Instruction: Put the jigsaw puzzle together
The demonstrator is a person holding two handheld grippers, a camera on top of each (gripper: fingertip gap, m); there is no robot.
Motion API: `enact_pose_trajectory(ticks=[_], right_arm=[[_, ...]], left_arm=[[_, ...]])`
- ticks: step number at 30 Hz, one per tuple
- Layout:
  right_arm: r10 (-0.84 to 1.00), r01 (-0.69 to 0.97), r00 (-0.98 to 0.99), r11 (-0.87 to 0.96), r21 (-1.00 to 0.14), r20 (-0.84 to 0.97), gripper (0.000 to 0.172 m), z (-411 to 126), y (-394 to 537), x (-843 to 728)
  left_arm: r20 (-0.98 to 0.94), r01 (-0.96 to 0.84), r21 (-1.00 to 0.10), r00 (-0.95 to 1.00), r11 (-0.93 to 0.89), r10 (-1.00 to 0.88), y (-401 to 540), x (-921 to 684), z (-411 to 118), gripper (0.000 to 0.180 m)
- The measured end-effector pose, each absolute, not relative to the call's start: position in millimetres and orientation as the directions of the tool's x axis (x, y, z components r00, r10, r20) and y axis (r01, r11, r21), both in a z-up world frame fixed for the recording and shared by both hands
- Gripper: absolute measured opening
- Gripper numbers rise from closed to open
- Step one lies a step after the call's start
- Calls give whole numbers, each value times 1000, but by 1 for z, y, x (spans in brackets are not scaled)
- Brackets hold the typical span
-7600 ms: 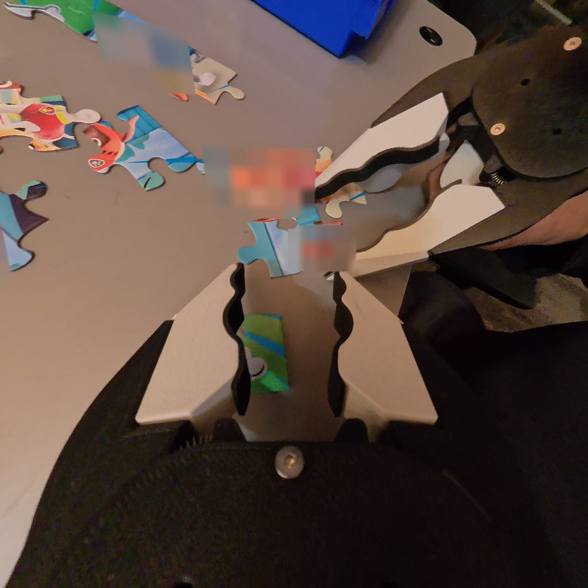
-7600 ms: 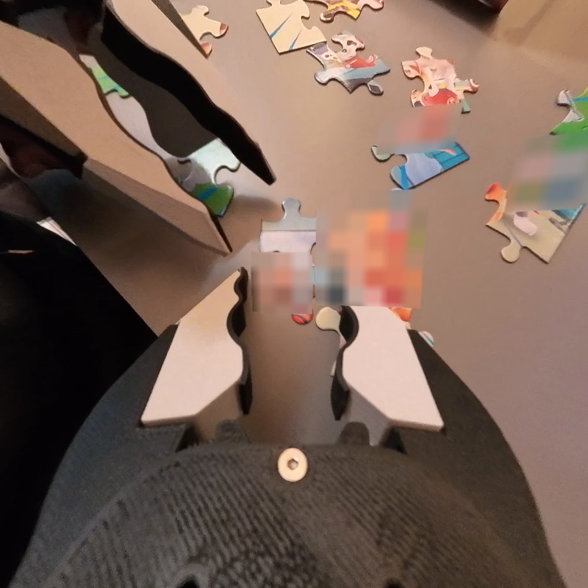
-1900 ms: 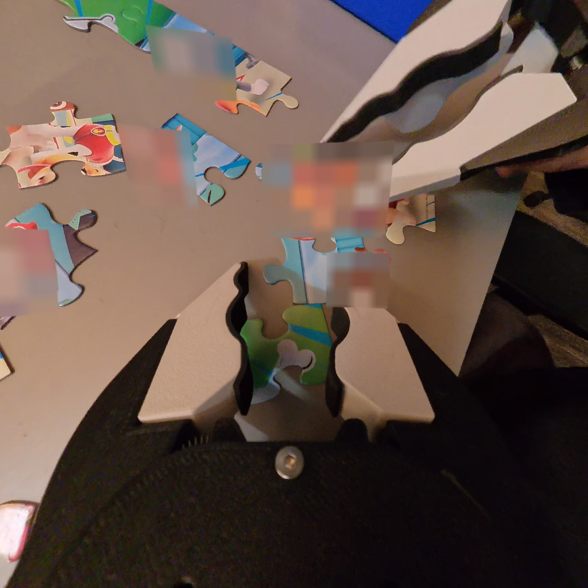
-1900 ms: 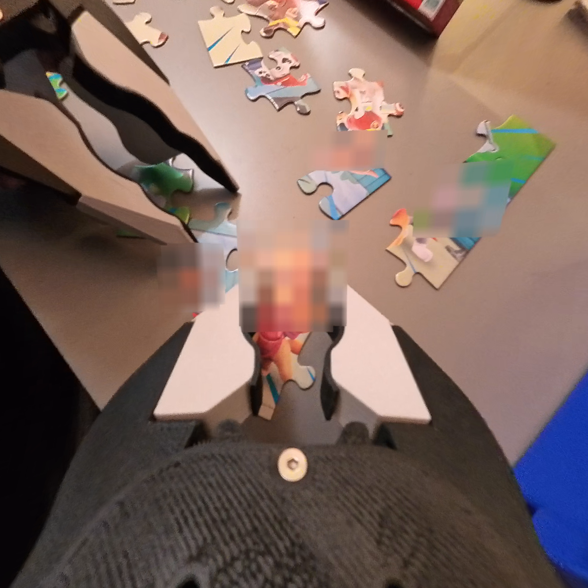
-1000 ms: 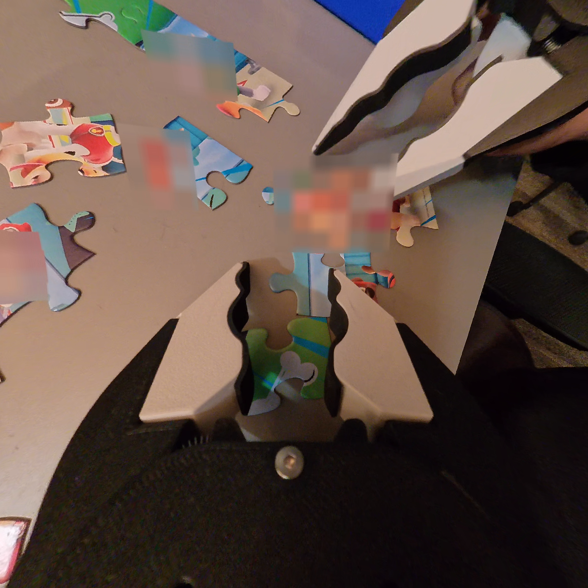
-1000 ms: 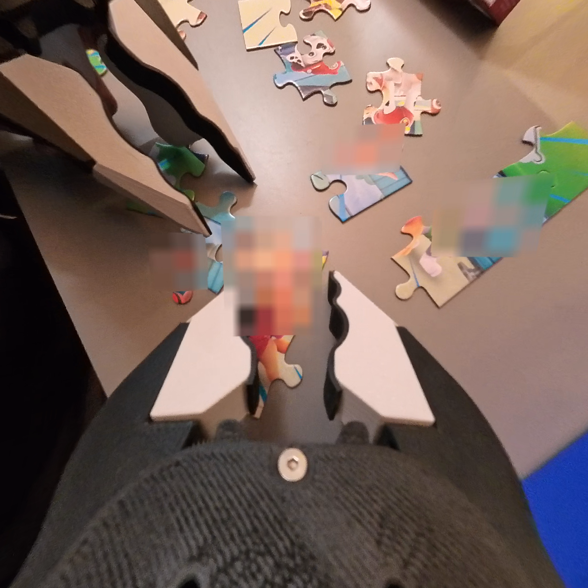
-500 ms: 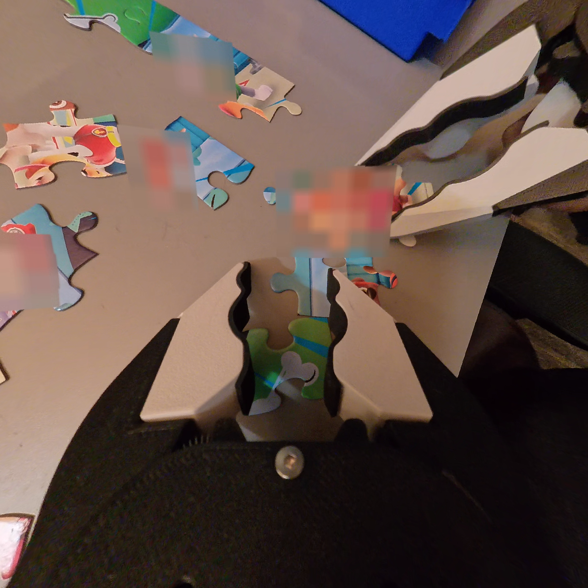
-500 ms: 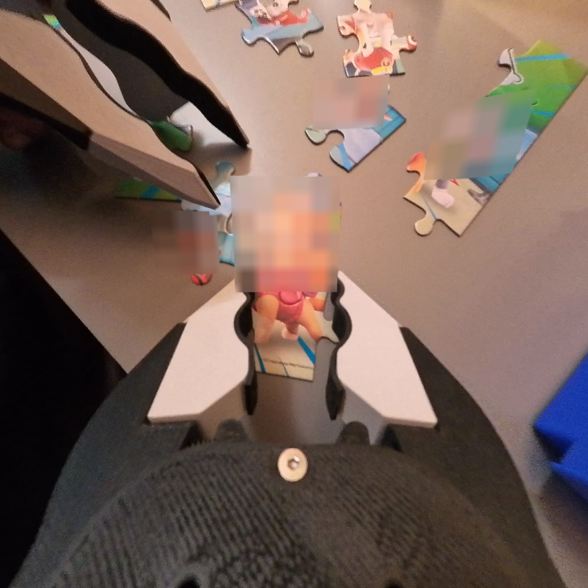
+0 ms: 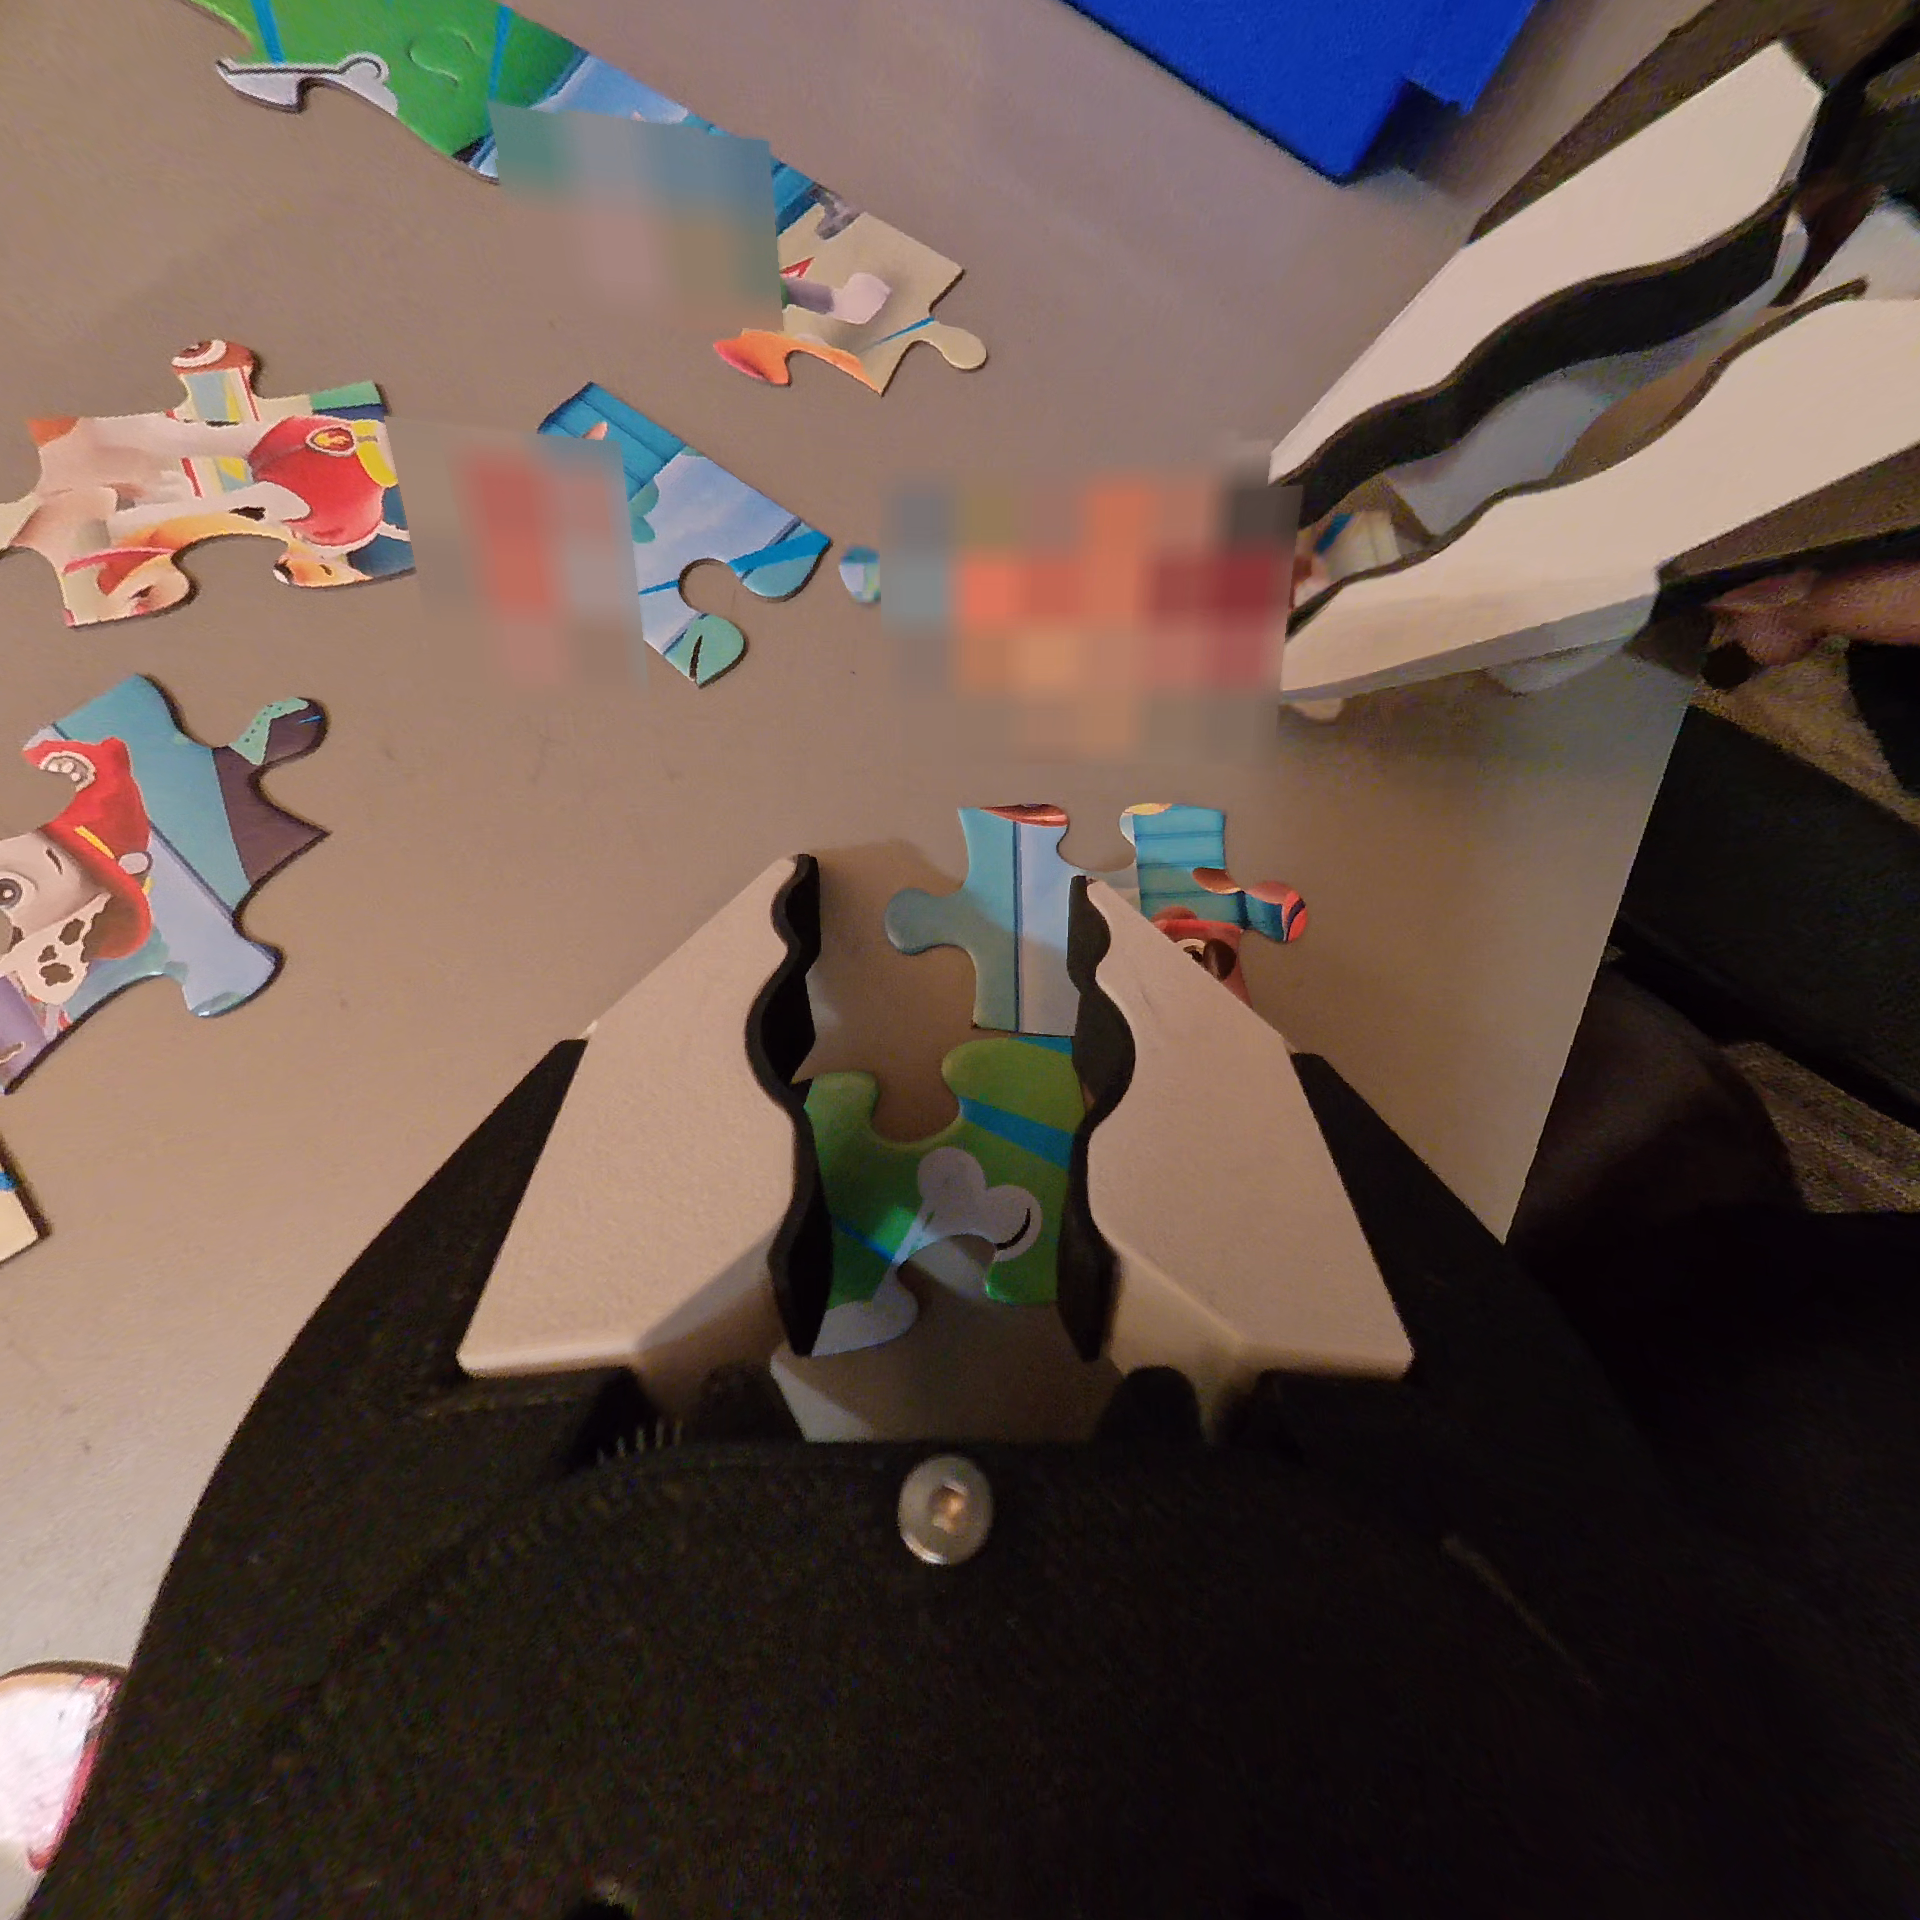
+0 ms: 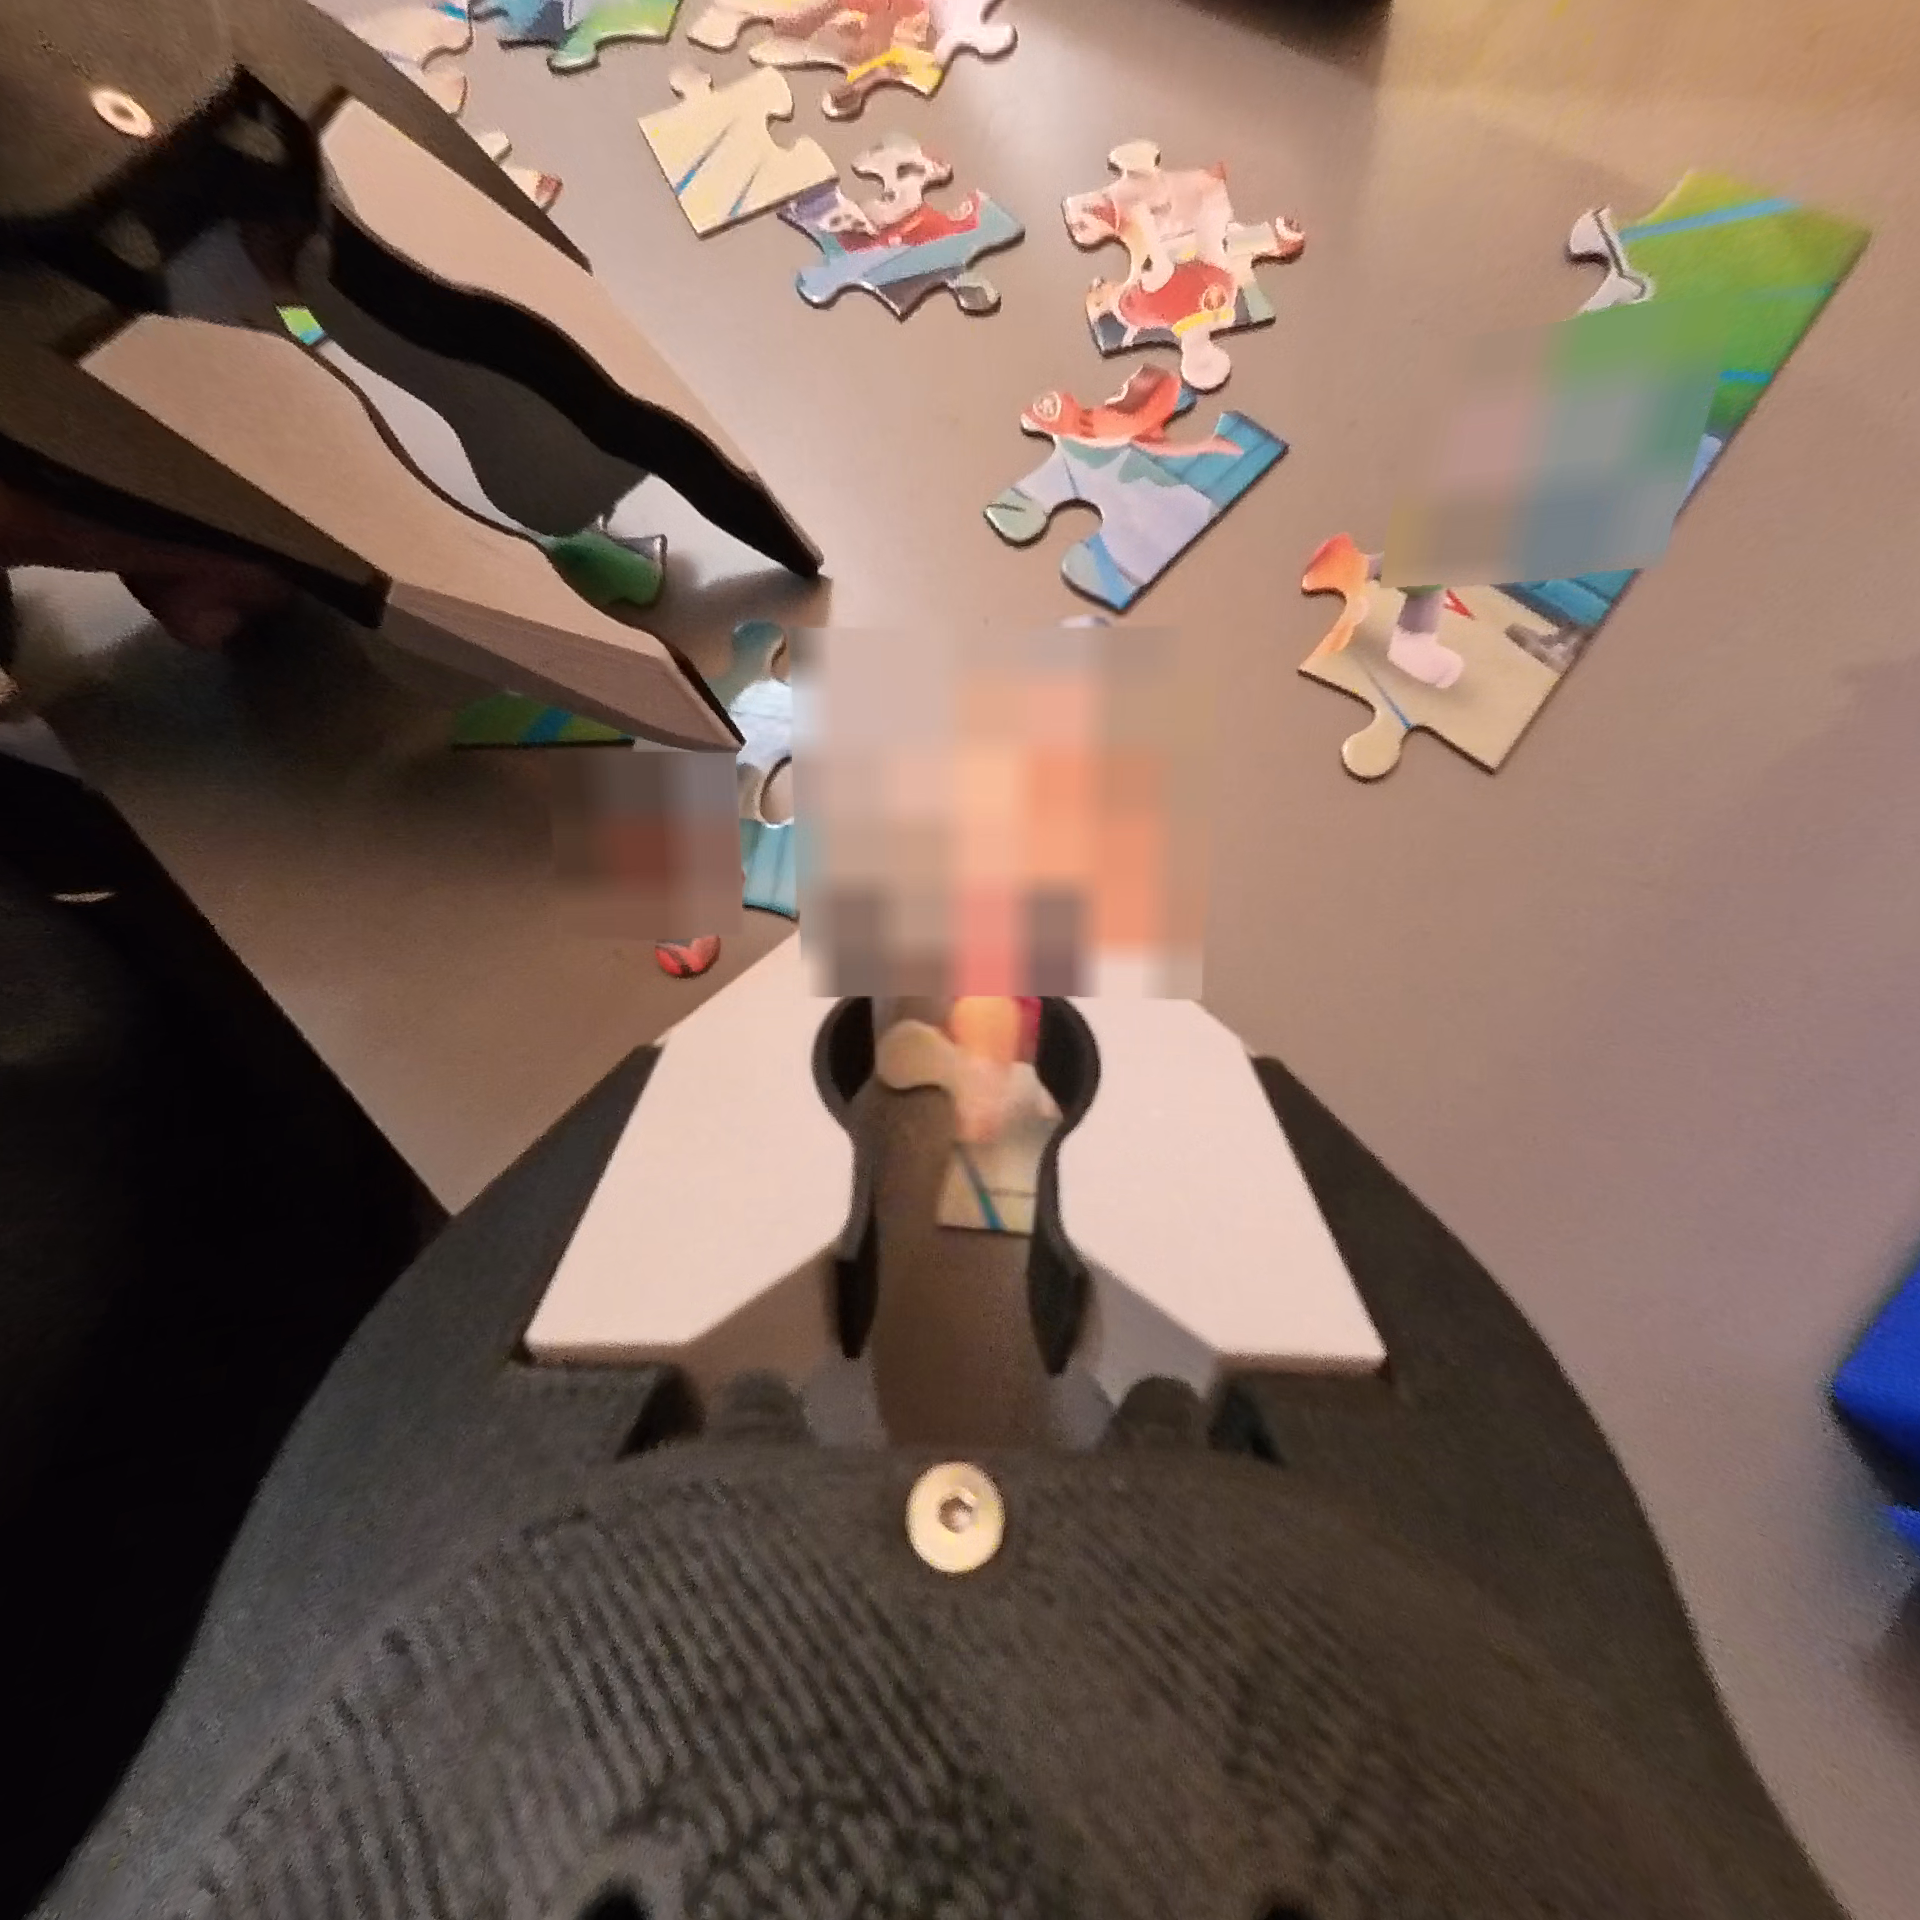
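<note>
- left gripper [image 9: 940, 883] fingers clamped on a green puzzle piece [image 9: 935, 1195] over the grey table [image 9: 520, 810]
- right gripper [image 10: 956, 997] fingers narrow around a cartoon piece [image 10: 987, 1122]; can't tell if they're pinching it

Green puzzle piece [image 9: 940, 1195], blue stripes; grey table [image 9: 520, 790].

A dim indoor room, most likely a home or office play area, though which cannot be told. A plain grey table [image 9: 1039, 260] fills both views, scattered with colourful cartoon jigsaw puzzle pieces [image 9: 208, 488] lying flat. A blue box [image 9: 1299, 73] sits at the table's far edge. Beyond the table's right edge, grey carpeted floor [image 9: 1849, 1153] shows.
</note>
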State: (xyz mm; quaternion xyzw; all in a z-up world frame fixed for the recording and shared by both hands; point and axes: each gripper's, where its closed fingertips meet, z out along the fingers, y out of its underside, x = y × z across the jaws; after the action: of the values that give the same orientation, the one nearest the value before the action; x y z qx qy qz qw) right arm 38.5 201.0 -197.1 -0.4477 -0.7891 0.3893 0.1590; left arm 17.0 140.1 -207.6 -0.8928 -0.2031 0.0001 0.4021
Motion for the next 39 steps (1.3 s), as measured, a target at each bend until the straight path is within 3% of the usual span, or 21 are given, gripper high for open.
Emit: enact_pose_trajectory(ticks=[7, 14, 20, 23, 35, 37, 39], right_arm=[[840, 550, -542, 376, -746, 24, 42, -194, 210, 29], [833, 607, -549, 343, -717, -66, 63, -207, 211, 12], [824, 577, -567, 397, -714, 1, 59, -209, 216, 18], [817, 572, -576, 397, -718, -6, 41, -208, 217, 20], [826, 569, -564, 383, -728, -6, 40, -207, 215, 20], [820, 558, -572, 369, -743, -22, 27, -203, 212, 22], [820, 573, -570, 361, -736, -42, 35, -204, 210, 24]], left_arm=[[175, 370, -718, 916, -590, 362, 140, 17, -207, 46], [176, 371, -718, 916, -589, 362, 140, 17, -207, 46], [190, 381, -718, 913, -582, 362, 140, 17, -207, 46], [196, 385, -718, 911, -579, 362, 140, 17, -207, 46], [176, 375, -719, 913, -586, 369, 140, 16, -207, 46], [177, 376, -719, 913, -585, 369, 140, 16, -207, 46], [180, 378, -718, 912, -584, 369, 140, 16, -207, 46]])
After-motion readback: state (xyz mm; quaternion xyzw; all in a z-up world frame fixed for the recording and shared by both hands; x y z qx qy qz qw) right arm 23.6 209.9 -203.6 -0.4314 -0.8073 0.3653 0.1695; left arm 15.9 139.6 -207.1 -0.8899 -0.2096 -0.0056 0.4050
